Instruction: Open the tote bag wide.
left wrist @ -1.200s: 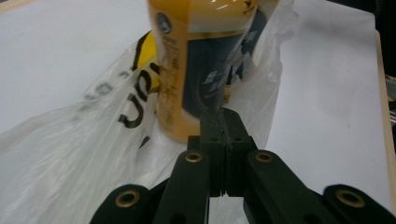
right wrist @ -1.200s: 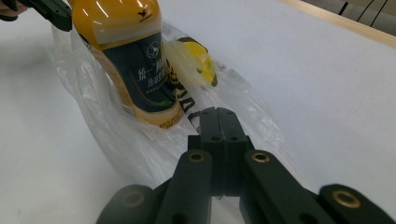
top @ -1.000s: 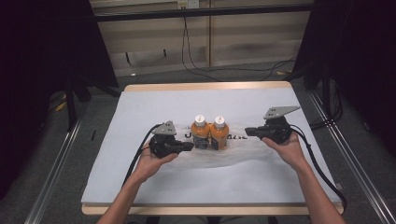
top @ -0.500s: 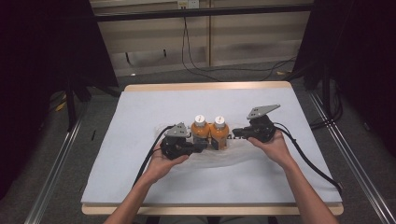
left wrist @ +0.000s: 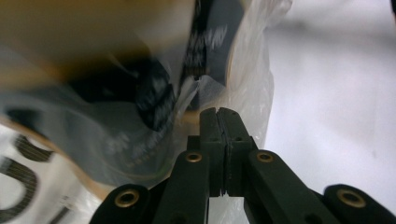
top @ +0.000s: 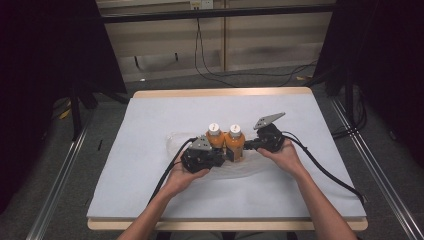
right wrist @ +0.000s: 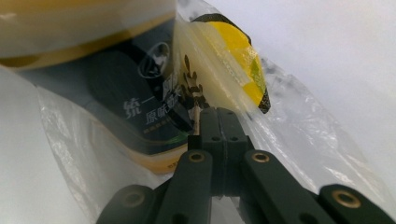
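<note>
white-covered table (top: pixel 150 150), dark curtained room, both grippers' fingers pinched on clear plastic bag (top: pixel 250 170), two bottles (top: pixel 225 140)

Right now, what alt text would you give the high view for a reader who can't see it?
Two orange bottles stand upright, side by side, in a clear plastic bag on a white-covered table. A person's left gripper and right gripper meet the bag at the bottles' bases from either side, cables trailing toward the near edge.

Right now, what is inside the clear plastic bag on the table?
Two orange bottles with white caps stand side by side in the plastic bag. The left gripper and right gripper each pinch its film. Their bases are hidden behind the grippers.
</note>
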{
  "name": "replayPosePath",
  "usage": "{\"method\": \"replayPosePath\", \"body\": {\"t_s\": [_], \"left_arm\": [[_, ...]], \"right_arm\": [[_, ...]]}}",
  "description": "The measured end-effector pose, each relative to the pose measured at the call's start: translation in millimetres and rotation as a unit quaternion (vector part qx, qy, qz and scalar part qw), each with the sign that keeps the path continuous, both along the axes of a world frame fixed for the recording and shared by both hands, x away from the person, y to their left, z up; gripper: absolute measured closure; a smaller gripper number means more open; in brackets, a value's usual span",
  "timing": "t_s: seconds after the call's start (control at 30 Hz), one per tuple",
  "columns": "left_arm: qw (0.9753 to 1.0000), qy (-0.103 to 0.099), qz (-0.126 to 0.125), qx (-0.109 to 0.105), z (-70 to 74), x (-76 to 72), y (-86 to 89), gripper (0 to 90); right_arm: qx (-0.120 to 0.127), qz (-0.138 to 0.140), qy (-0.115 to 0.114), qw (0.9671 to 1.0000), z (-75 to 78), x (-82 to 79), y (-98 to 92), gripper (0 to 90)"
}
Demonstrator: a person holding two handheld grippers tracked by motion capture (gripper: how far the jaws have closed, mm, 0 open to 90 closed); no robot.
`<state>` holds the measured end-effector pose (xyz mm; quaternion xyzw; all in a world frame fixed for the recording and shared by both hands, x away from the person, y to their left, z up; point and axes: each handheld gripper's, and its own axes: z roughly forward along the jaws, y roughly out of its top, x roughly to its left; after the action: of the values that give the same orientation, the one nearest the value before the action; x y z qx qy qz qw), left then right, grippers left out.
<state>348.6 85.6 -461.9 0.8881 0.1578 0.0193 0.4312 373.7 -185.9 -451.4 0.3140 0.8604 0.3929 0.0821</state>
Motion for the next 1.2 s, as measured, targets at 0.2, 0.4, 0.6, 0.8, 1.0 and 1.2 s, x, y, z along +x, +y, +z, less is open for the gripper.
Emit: {"method": "replayPosePath", "body": {"t_s": [0.2,0.4,0.6,0.8,1.0,1.2], "left_arm": [[0.9997,-0.001,0.0,0.026,-10.1,-3.2,-1.1,89.0],[0.9996,0.001,-0.001,0.029,-17.2,-5.8,0.5,89.6],[0.9989,0.007,-0.001,0.046,-20.0,-8.6,1.1,90.0],[0.9992,0.014,-0.002,0.038,-21.3,-13.1,0.9,90.0],[0.9993,0.014,-0.013,0.033,-22.4,-20.0,0.8,90.0],[0.9988,0.019,-0.024,0.037,-21.6,-21.9,1.9,90.0]], "right_arm": [[-0.002,-0.002,0.012,0.9999,-9.0,8.4,3.5,90.0],[-0.018,-0.006,0.03,0.9994,-21.9,15.4,6.9,90.0],[-0.027,-0.012,0.035,0.999,-28.6,19.0,9.2,90.0],[-0.035,-0.016,0.029,0.9988,-28.3,22.5,11.2,90.0],[-0.036,-0.031,0.03,0.9984,-28.4,26.8,13.7,90.0],[-0.042,-0.036,0.027,0.9981,-28.1,30.8,16.6,90.0]]}}
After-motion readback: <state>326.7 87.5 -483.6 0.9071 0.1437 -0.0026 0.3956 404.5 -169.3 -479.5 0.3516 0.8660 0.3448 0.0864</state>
